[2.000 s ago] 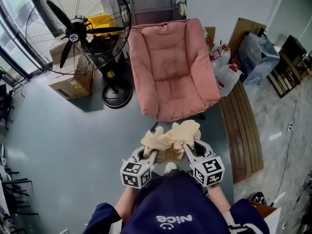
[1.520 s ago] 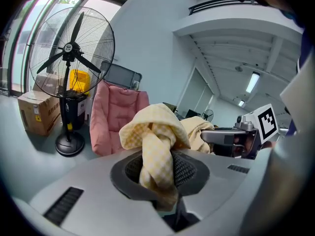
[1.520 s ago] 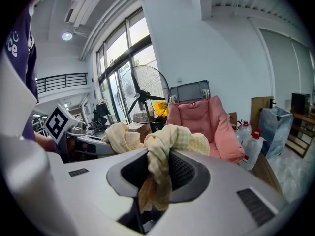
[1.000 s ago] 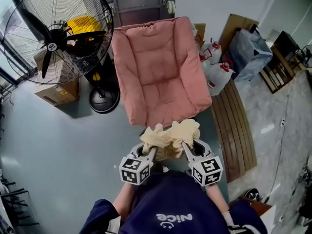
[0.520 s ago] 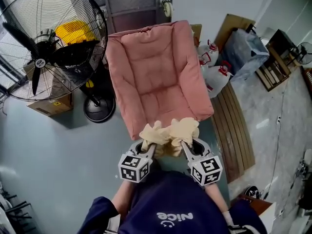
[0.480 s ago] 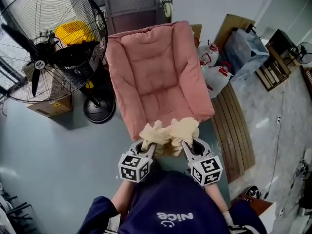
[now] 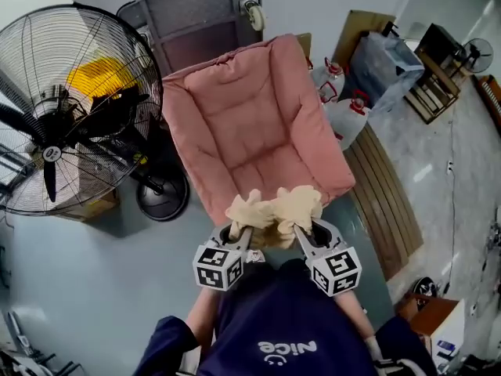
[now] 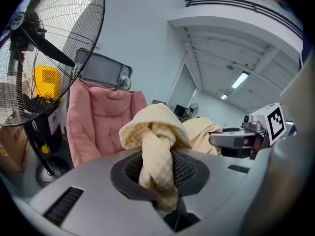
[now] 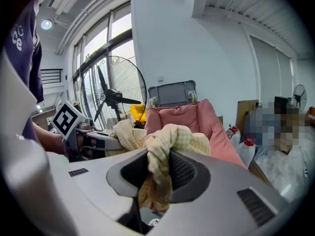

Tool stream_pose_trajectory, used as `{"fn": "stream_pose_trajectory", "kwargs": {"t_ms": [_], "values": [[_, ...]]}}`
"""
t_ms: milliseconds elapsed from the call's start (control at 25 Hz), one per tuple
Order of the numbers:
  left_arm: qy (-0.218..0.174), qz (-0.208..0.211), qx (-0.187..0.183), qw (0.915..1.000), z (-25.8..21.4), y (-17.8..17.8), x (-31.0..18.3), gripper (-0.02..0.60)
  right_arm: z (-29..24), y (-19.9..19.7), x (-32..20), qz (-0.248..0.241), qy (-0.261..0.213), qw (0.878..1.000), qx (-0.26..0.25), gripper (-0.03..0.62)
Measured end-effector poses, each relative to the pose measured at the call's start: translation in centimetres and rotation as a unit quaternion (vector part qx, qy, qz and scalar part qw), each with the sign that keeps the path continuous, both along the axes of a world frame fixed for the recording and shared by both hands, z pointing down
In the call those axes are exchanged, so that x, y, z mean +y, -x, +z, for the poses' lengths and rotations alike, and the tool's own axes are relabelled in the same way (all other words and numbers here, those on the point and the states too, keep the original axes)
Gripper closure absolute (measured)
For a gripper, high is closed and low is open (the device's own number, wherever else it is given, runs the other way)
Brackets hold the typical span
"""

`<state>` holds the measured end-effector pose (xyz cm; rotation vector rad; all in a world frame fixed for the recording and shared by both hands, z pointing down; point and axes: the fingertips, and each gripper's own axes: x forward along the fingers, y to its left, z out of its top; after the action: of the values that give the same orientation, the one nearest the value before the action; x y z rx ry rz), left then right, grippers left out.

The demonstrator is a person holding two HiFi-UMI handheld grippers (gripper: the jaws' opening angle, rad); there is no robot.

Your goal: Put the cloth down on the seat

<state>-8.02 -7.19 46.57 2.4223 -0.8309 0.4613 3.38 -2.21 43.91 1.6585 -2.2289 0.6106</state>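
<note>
Head view: left gripper (image 7: 237,235) and right gripper (image 7: 304,232) sit side by side at lower centre, each clamped on one end of the pale yellow cloth (image 7: 274,209). The cloth is bunched between them and held up at the front edge of the pink padded chair (image 7: 250,92), which fills the upper centre. The cloth overlaps the front lip of the seat (image 7: 262,167) in the picture; it looks lifted, but contact cannot be told. Floor fan (image 7: 66,120) stands at the left, well apart. Left gripper view: jaws are closed down on a twisted fold of the checked cloth (image 8: 156,136) at centre, with fabric bulging above the pads and hanging through below. The chair (image 8: 98,122) is behind at left, and the right gripper (image 8: 236,139) is at the right edge with its own wad. Right gripper view: jaws are pinched on a wad of cloth (image 9: 165,146) at centre, its tail dangling under the pads. The chair (image 9: 197,117) is behind at upper centre and the left gripper (image 9: 93,139) is at the left. Step, as I judge it: carry and approach, with the cloth at the chair but not yet laid on the seat. The next move calls for reaching both grippers forward and lower over the cushion, then letting both jaws go. The twisted fabric may cling, so a small pull back is likely needed.
</note>
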Motion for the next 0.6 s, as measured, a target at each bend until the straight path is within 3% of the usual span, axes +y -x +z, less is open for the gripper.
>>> {"fn": "stream_pose_trajectory", "kwargs": {"t_ms": [280,600], "values": [[0.001,-0.001,0.003,1.0000,-0.1,0.5,-2.2,0.503,-0.1,0.0,-2.1,0.014,0.003,1.000,-0.003,0.482],[0.006,-0.032,-0.001,0.9995,0.3,0.8,-3.5,0.503,1.0,-0.4,-4.5,0.003,0.013,1.000,-0.023,0.482]]}}
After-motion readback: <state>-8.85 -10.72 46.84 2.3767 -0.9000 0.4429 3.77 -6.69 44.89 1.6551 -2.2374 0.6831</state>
